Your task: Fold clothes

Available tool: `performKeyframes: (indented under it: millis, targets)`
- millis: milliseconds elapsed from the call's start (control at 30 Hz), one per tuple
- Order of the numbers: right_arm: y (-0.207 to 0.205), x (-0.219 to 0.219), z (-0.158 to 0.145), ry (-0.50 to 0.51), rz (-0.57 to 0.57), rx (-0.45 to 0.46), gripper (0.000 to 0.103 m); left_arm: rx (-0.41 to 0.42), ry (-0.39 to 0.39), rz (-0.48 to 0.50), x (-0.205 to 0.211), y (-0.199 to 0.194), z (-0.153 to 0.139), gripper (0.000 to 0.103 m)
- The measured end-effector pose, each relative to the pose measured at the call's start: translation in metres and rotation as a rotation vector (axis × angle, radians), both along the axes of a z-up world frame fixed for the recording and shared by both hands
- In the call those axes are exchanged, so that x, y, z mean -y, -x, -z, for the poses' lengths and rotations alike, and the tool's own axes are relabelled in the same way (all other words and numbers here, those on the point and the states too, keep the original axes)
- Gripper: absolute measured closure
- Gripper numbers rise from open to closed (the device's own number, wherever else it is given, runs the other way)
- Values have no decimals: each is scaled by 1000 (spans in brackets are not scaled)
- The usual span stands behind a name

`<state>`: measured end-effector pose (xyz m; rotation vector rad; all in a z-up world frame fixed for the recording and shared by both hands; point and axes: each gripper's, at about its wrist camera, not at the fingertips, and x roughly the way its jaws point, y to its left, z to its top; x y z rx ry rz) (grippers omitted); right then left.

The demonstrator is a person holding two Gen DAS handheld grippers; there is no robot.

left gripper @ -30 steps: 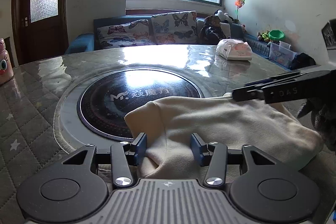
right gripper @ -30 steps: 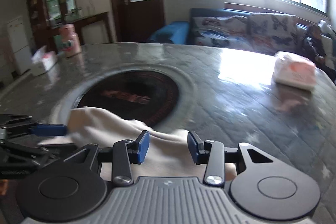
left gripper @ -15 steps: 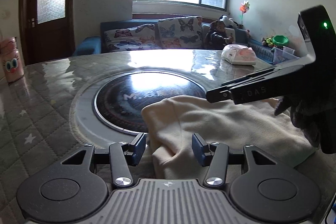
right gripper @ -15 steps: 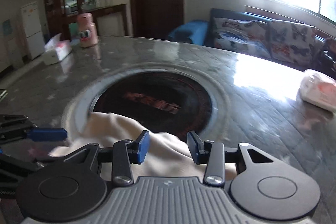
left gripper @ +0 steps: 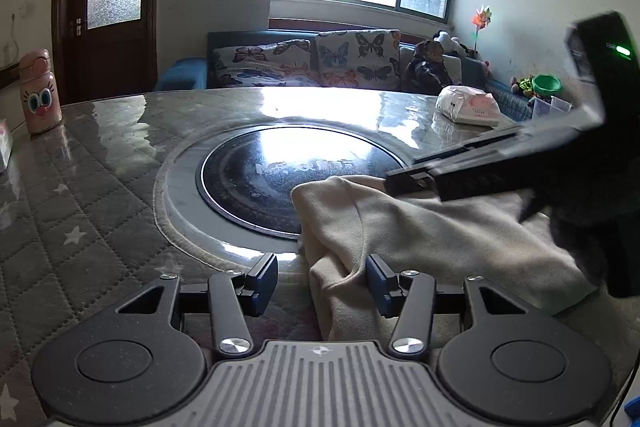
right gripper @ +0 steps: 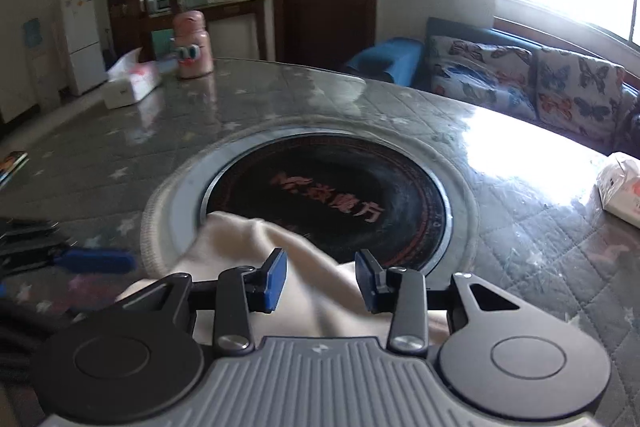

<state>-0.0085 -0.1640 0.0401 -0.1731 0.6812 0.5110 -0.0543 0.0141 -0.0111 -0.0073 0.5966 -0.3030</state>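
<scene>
A cream garment (left gripper: 424,231) lies bunched on the table, its far edge over the rim of the black round hotplate (left gripper: 280,171). My left gripper (left gripper: 322,281) is open, low over the garment's near left fold, the cloth against its right finger. My right gripper (right gripper: 321,281) is open above the same cream garment (right gripper: 280,251). In the left wrist view the right gripper's body (left gripper: 500,167) reaches in from the right above the cloth. The left gripper's blue fingertip (right gripper: 96,261) shows at the left of the right wrist view.
The quilted grey table (left gripper: 80,211) holds a pink bottle (left gripper: 39,93) at far left, a white tissue box (right gripper: 132,83) beside it, and a white packet (left gripper: 468,105) at far right. A sofa with butterfly cushions (left gripper: 304,61) stands behind the table.
Both grippers have drawn back and to the left relative to the garment, staying open. The cloth now sits right of centre in the left wrist view; the right gripper's body has risen higher.
</scene>
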Motion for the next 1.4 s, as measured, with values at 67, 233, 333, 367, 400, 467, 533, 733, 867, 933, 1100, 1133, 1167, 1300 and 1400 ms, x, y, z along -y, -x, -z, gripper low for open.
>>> performKeyframes:
  millis: [67, 233, 333, 367, 400, 467, 533, 733, 867, 933, 1100, 1133, 1167, 1300, 1400]
  targets:
    - [8, -1, 2, 7, -21, -3, 65, -3, 1, -5, 0, -1, 0, 51]
    - [23, -2, 8, 8, -46, 2, 65, -15, -14, -34, -4, 1, 3, 49]
    - [39, -3, 4, -5, -86, 9, 65, -18, -13, -46, -8, 3, 4, 49]
    - [44, -5, 4, -2, -102, 8, 65, -20, -12, -50, -9, 3, 5, 49]
    - [48, -7, 5, 4, -117, 4, 65, -22, -11, -52, -8, 3, 5, 49]
    - [56, -10, 6, 15, -146, -2, 64, -22, -13, -56, -7, 3, 5, 49]
    - [66, -12, 7, 20, -168, 1, 64, -15, -18, -55, -6, 5, 2, 49]
    - [95, -2, 5, -14, -177, -7, 64, 20, -13, -56, -2, 7, -12, 49]
    - [111, 14, 4, -30, -140, -4, 63, 52, 7, -8, 10, 9, -23, 49]
    - [117, 27, 2, -38, -97, -1, 63, 57, 16, 24, 19, 8, -23, 49]
    - [130, 62, 1, -53, 34, -11, 60, 56, 18, 91, 42, 5, -16, 49]
    - [133, 70, 2, -56, 62, -16, 59, 53, 15, 102, 46, 5, -13, 49]
    - [137, 77, 4, -58, 88, -23, 59, 50, 7, 109, 48, 5, -10, 49]
    - [149, 105, 14, -74, 163, -46, 59, 40, -6, 113, 51, 5, -5, 49]
    - [153, 114, 10, -74, 167, -41, 59, 34, -13, 112, 51, 5, -2, 49]
